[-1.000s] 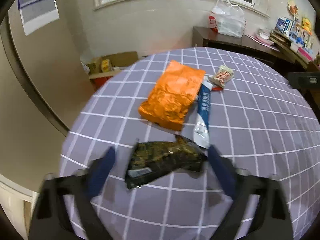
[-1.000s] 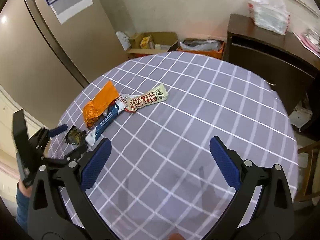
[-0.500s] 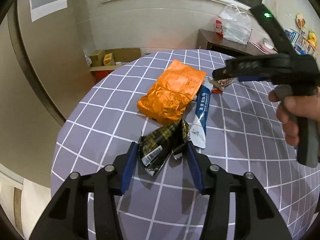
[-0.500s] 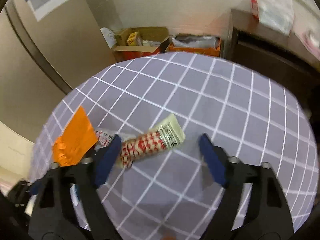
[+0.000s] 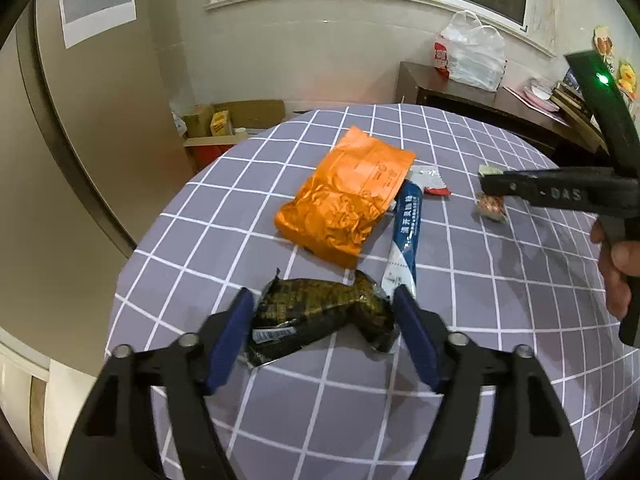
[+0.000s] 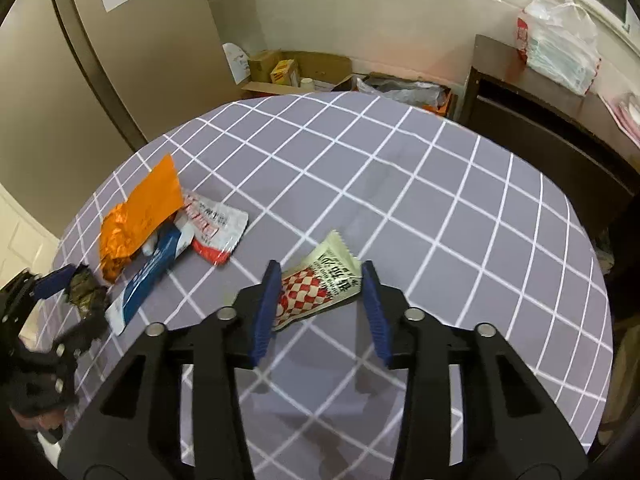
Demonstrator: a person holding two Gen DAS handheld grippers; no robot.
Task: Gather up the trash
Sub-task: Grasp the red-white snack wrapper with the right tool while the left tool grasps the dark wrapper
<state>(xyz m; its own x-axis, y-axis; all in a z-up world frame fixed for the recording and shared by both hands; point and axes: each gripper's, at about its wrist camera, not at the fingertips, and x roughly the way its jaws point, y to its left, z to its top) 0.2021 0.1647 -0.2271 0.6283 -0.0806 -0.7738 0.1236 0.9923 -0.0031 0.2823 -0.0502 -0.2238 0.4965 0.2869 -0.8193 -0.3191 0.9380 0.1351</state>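
On the round table with a grey checked cloth [image 6: 440, 220] lies a dark crumpled wrapper [image 5: 316, 312], between the blue pads of my left gripper [image 5: 322, 300]. Its jaws are opening and the pads stand just off the wrapper's ends. My right gripper [image 6: 318, 284] straddles a red-and-white checked wrapper [image 6: 320, 292]. Its jaws are closing, with the pads close to the wrapper's edges, and the wrapper lies flat and uncrushed. An orange foil bag [image 5: 344, 200], a blue-and-white sachet [image 5: 406, 232] and a red-and-white packet [image 6: 212, 228] lie together between the two grippers.
Cardboard boxes [image 6: 292, 72] sit on the floor behind the table. A dark wooden cabinet [image 6: 540, 120] at the back right carries a white plastic bag [image 6: 560, 52]. A beige door fills the left side. A hand [image 5: 620, 272] holds the right gripper's handle.
My right gripper came down over the checked wrapper and its jaws narrowed around it. My left gripper squeezed the dark wrapper, then widened again; the wrapper has spread back out.
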